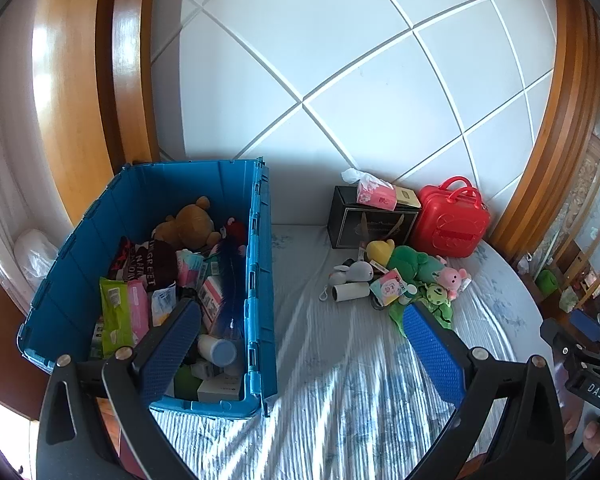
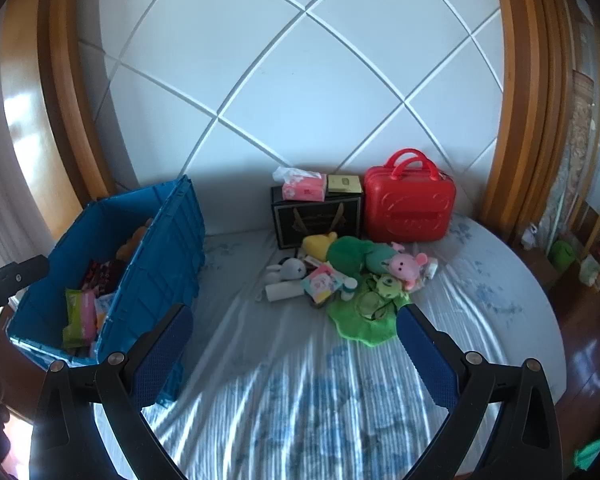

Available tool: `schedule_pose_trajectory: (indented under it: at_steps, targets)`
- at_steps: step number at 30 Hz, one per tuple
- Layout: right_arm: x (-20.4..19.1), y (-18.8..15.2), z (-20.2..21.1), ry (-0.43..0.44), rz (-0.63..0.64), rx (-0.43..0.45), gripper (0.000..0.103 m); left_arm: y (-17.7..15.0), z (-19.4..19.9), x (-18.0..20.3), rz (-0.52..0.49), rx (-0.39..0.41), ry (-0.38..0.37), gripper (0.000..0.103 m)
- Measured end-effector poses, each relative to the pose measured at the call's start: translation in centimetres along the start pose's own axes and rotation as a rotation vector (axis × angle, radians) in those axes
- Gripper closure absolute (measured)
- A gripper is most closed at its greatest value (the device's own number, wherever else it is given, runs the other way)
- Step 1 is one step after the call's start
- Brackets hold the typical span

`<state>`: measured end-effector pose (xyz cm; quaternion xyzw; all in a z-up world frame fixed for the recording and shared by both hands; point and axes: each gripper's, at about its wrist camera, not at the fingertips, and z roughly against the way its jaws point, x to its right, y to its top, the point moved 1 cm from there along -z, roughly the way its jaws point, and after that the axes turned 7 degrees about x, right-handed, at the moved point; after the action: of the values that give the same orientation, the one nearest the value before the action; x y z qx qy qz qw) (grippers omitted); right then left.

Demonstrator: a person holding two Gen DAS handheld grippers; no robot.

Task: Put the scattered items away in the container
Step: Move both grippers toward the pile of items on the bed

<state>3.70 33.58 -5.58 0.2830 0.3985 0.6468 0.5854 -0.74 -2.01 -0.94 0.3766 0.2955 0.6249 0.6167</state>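
Observation:
A blue crate (image 1: 260, 280) stands on the bed at the left, holding a brown teddy bear (image 1: 192, 222), packets and bottles; it also shows in the right wrist view (image 2: 168, 248). A pile of scattered items lies at the back right: a grey rabbit toy (image 1: 354, 272), a white roll (image 1: 350, 292), a green plush (image 1: 412, 262), a pink plush (image 2: 406, 266) and a green cloth (image 2: 364, 320). My left gripper (image 1: 300, 336) is open and empty above the crate's right wall. My right gripper (image 2: 294, 334) is open and empty above the sheet, short of the pile.
A black gift box (image 2: 316, 220) with a pink tissue pack (image 2: 304, 188) on top and a red case (image 2: 410, 204) stand against the white padded headboard. The bed (image 2: 300, 392) has a striped blue sheet. Wooden frames flank both sides.

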Motion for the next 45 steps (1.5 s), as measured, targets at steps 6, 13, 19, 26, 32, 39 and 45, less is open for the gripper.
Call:
schedule_pose_trajectory:
  at_steps: [6, 13, 19, 26, 32, 39, 45]
  targets:
    - [-1.1, -0.1, 0.4, -0.035, -0.002, 0.012, 0.000, 0.1, -1.1, -1.1, -0.004, -0.004, -0.021, 0.000]
    - [-2.1, -0.5, -0.7, -0.062, 0.018, 0.008, 0.000, -1.1, -2.9, -1.0, -0.012, -0.038, -0.049, 0.000]
    - [-0.3, -0.8, -2.4, -0.037, 0.016, -0.009, 0.000, -1.3, -4.7, 0.7, -0.023, -0.056, -0.027, 0.000]
    - [4.2, -0.8, -5.3, 0.008, 0.037, -0.022, 0.000, -2.1, -7.3, 5.2, -0.032, -0.088, 0.015, 0.000]
    - [8.9, -1.2, -8.0, 0.034, 0.029, -0.048, 0.000, -3.4, -10.4, 9.2, -0.023, -0.136, 0.028, 0.000]
    - [13.0, -1.9, -11.3, 0.059, 0.052, -0.085, 0.000, -5.0, -14.1, 12.6, -0.009, -0.176, 0.045, 0.000]
    - [15.6, -3.2, -13.8, 0.077, 0.058, -0.119, 0.000, -6.0, -17.4, 15.4, -0.034, -0.189, 0.047, 0.000]
